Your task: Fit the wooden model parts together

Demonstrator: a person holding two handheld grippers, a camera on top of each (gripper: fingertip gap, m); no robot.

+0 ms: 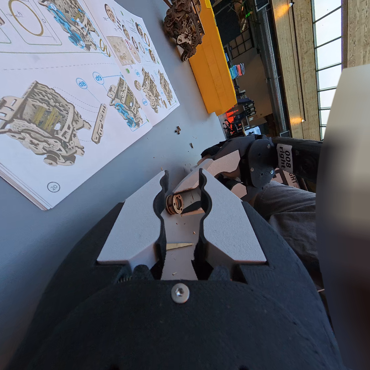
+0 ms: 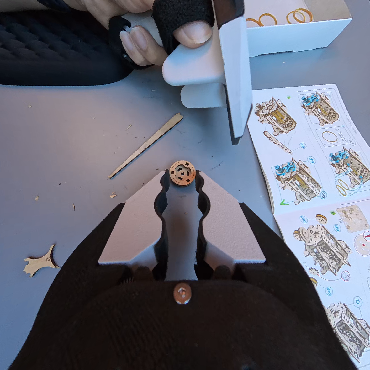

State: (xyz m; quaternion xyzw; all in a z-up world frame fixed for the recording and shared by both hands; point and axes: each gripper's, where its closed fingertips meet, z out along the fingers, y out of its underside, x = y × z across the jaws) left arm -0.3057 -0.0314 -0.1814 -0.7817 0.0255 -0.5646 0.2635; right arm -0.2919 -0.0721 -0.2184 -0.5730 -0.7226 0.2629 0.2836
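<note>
**Operator:** Nearest my lens in the right wrist view is the right tool (image 2: 182,173), its two grey wedge fingers with wavy black pads closed at the very tips on a small round layered wooden disc with cut slots (image 2: 182,173). It's at centre frame, pinched by its rim.

**Observer:** Why by the rim?

**Operator:** My guess is it leaves both flat faces free for mating. The left wrist view shows the same disc (image 1: 174,204) edge-on, just beyond the left tool (image 1: 183,173). So its short axis, through the hub, runs level with the grey bench (image 2: 60,140) and points toward the left tool; the broad faces stand upright.

**Observer:** And the left tool?

**Operator:** Its fingers stand apart, with nothing between them. In the right view it comes in from the upper middle, a gloved hand (image 2: 160,36) on it, tip angled down.

**Observer:** Other parts?

**Operator:** A thin tapered wooden sliver (image 2: 146,147) lies left of centre, long axis running from lower left to upper right. A star-shaped wooden offcut (image 2: 41,261) sits at lower left. The open instruction booklet (image 2: 312,180) fills the right edge, and a white cardboard box with yellow rubber bands (image 2: 296,38) sits upper right. The dark, part-built wooden model (image 1: 183,28) is at the top of the left view, against a yellow tray (image 1: 214,66).
</note>
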